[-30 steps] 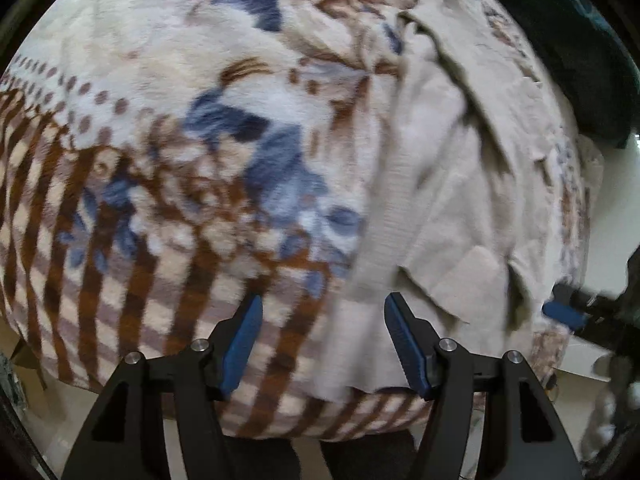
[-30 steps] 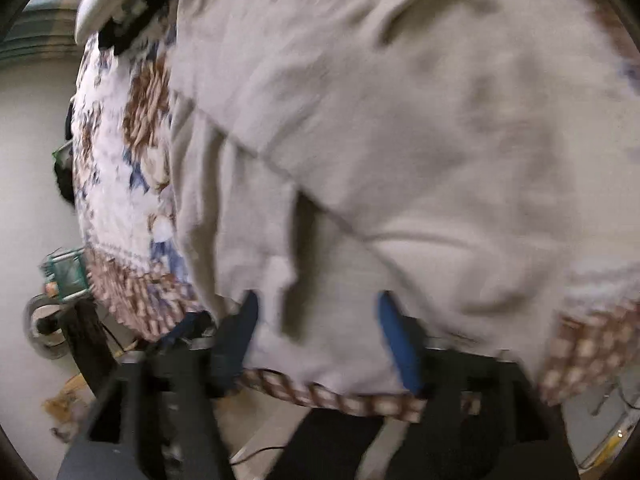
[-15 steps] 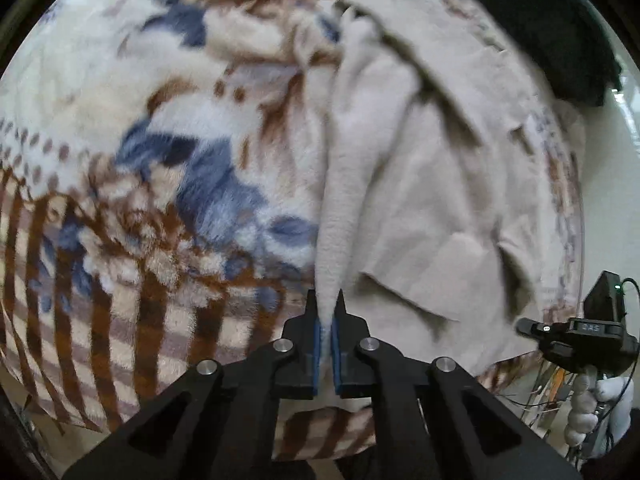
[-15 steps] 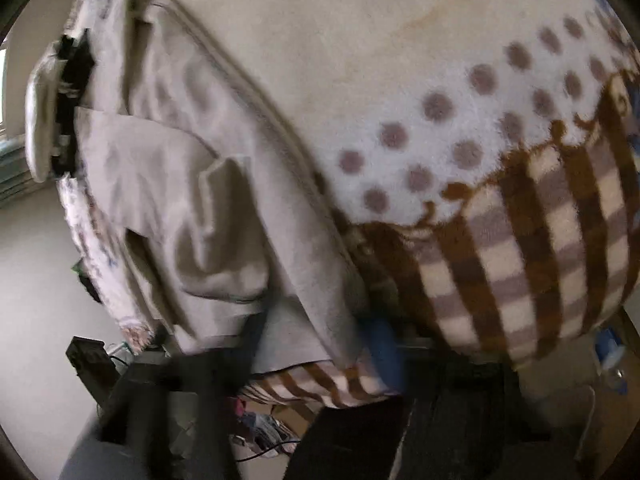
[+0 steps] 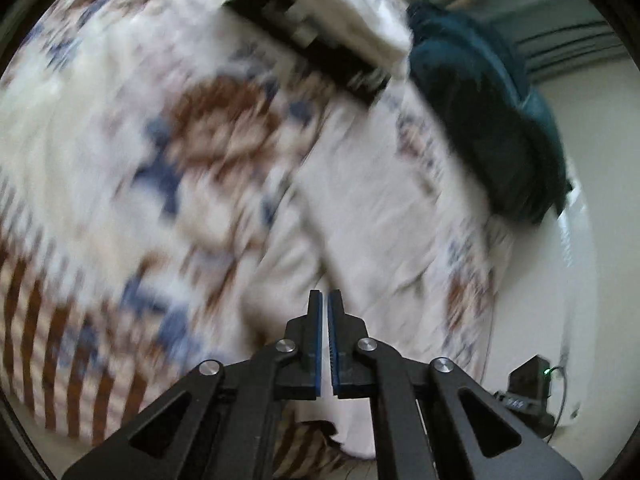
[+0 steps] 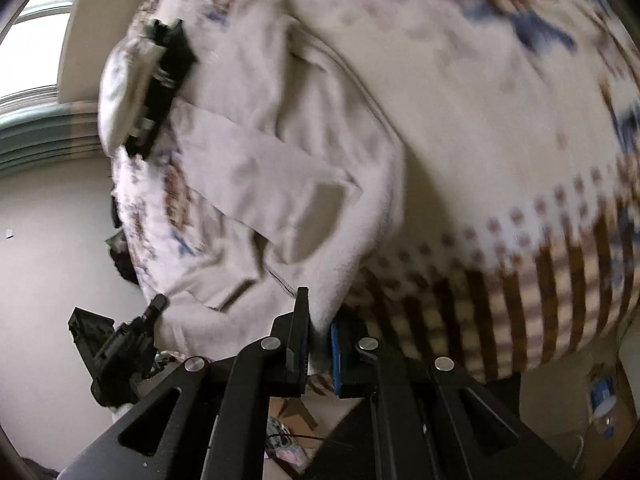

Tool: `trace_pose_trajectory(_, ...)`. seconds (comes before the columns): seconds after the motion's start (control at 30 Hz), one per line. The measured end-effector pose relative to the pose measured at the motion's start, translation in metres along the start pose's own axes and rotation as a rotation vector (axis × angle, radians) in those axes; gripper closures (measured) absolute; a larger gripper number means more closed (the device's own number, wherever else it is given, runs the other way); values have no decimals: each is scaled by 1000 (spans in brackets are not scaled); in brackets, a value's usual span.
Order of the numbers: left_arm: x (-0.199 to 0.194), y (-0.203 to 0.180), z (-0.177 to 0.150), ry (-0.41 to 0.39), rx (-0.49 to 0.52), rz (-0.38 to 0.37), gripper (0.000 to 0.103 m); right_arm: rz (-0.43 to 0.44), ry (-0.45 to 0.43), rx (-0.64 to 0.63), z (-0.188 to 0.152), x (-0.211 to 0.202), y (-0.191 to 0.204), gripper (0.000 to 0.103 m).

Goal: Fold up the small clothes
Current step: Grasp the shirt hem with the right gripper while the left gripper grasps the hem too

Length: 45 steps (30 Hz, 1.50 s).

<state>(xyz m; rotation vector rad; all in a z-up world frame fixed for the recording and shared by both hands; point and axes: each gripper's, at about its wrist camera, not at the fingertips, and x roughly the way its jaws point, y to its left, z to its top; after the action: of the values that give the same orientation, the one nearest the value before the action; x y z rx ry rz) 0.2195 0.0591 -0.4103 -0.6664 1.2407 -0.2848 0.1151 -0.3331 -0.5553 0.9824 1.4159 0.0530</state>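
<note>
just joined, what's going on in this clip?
A person with two handheld grippers is folding a beige fabric garment lying on a floral brown-and-blue fleece blanket. The right gripper is shut on the garment's edge. The left gripper has its fingers nearly together over the same garment; motion blur hides whether cloth is pinched there. A dark teal cloth bundle sits beyond.

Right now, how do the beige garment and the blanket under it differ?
The beige garment is plain; the blanket carries brown and blue flowers, dots and stripes. The garment is rumpled and folded over itself; the blanket lies spread out. The garment lies on top and is pinched by the right gripper; the blanket is not gripped. Both are soft cloth.
</note>
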Motion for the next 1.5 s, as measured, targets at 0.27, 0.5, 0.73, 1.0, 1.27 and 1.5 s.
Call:
trace_pose_trajectory(0.27,45,-23,77,78,40,-13,99,-30,-22,-72,118,3,48,94)
trace_pose_trajectory(0.5,58,29,-21,257,-197,13,45,-59,66,-100,121,21,39,94)
trace_pose_trajectory(0.73,67,69,-85,253,-211,11,45,-62,111,-80,114,38,23,94)
trace_pose_trajectory(1.0,98,31,-105,334,-45,-170,45,-83,124,-74,116,36,13,94)
trace_pose_trajectory(1.27,100,33,-125,326,-70,-86,63,-100,136,-33,102,29,-2,94)
trace_pose_trajectory(1.5,83,26,-116,305,-48,-29,98,-93,135,-68,98,24,8,94)
